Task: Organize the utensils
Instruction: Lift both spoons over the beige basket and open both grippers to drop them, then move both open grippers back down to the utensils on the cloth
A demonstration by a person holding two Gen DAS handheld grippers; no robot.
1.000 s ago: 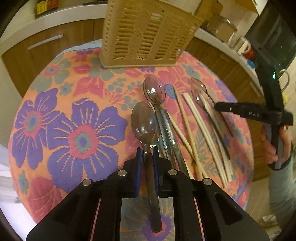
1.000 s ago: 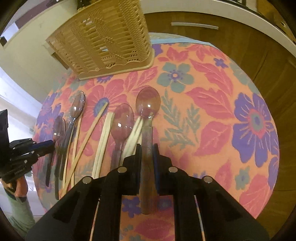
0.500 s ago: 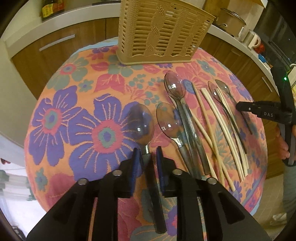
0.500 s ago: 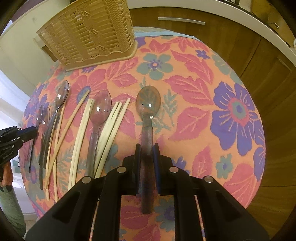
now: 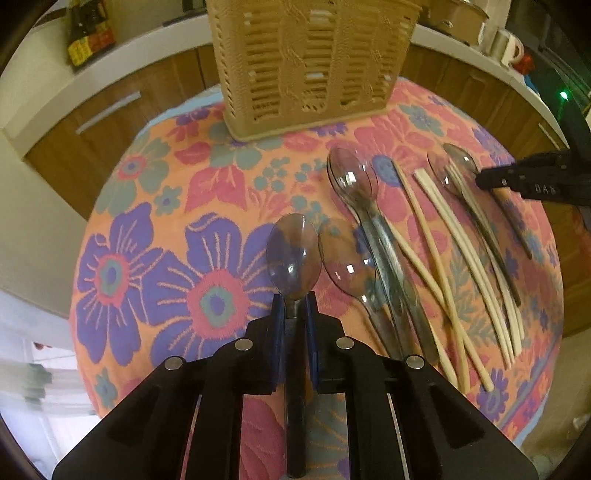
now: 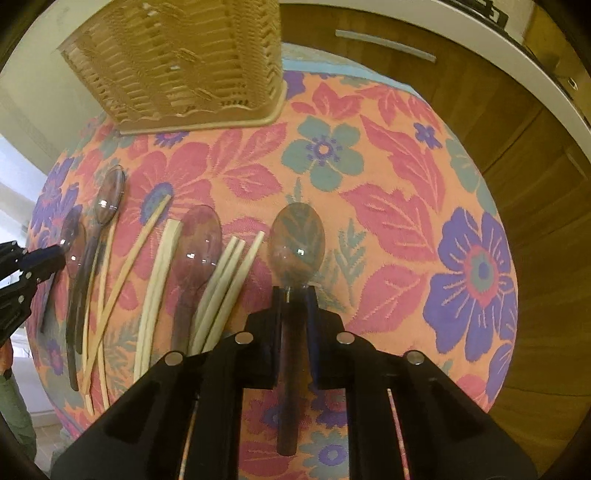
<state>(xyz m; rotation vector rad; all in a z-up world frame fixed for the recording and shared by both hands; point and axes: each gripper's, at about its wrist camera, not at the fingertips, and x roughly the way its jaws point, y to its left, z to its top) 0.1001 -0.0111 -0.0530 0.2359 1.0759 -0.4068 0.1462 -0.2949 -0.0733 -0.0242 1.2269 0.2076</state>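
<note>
My left gripper (image 5: 294, 300) is shut on the handle of a clear plastic spoon (image 5: 293, 251), held above the floral tablecloth. My right gripper (image 6: 295, 295) is shut on another clear plastic spoon (image 6: 296, 245), also lifted. More clear spoons (image 5: 352, 181) and pale chopsticks (image 5: 436, 266) lie side by side on the cloth, also seen in the right wrist view: a spoon (image 6: 197, 247) and chopsticks (image 6: 221, 288). A beige slatted utensil basket (image 5: 310, 62) stands at the far edge of the table; it also shows in the right wrist view (image 6: 184, 62).
The round table (image 6: 388, 192) wears an orange cloth with purple and pink flowers. Wooden cabinets with a white counter (image 5: 122, 70) curve behind it. A bottle (image 5: 86, 33) and mugs (image 5: 508, 44) stand on the counter. The right gripper shows in the left wrist view (image 5: 524, 182).
Both grippers have moved forward toward the basket with their spoons held. The left spoon has been lifted off the pile and carried left of the other spoons.
</note>
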